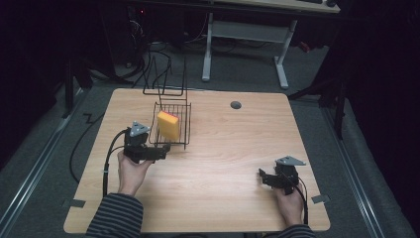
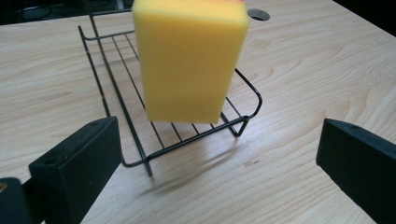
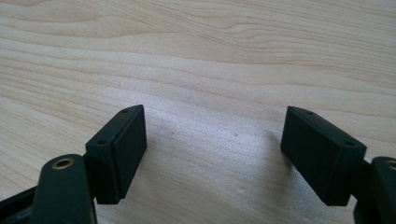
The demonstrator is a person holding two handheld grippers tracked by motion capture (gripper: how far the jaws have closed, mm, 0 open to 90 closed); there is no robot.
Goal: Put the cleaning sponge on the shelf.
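A yellow sponge [image 1: 169,126] is seen standing on end in a black wire basket [image 1: 184,133], left of centre in the high view; a thin pink layer is visible along its top edge. In the left gripper view the sponge [image 2: 189,60] is shown upright in the upper middle of the frame, resting on the basket's floor wires, with the basket's front rim [image 2: 201,136] just below it and a tall wire back rising at the top left.

The left gripper [image 1: 159,151] is held just beside the near end of the basket, at the centre left of the high view, and is pointed towards it. Its fingers [image 2: 77,168] are spread wide, with nothing between them; the sponge and the basket front are framed in the gap, and no contact with either can be made out.

The right gripper [image 1: 265,177] is held at the lower right of the high view, well apart from the basket, low over the bare desk [image 1: 233,163]. In the right gripper view its fingers [image 3: 120,151] are likewise spread wide and are empty, with wood grain seen between them.

A small grey round grommet [image 1: 236,104] is set in the desk towards its far edge, right of the basket. Striped sleeves [image 1: 116,215] are seen at the bottom edge.
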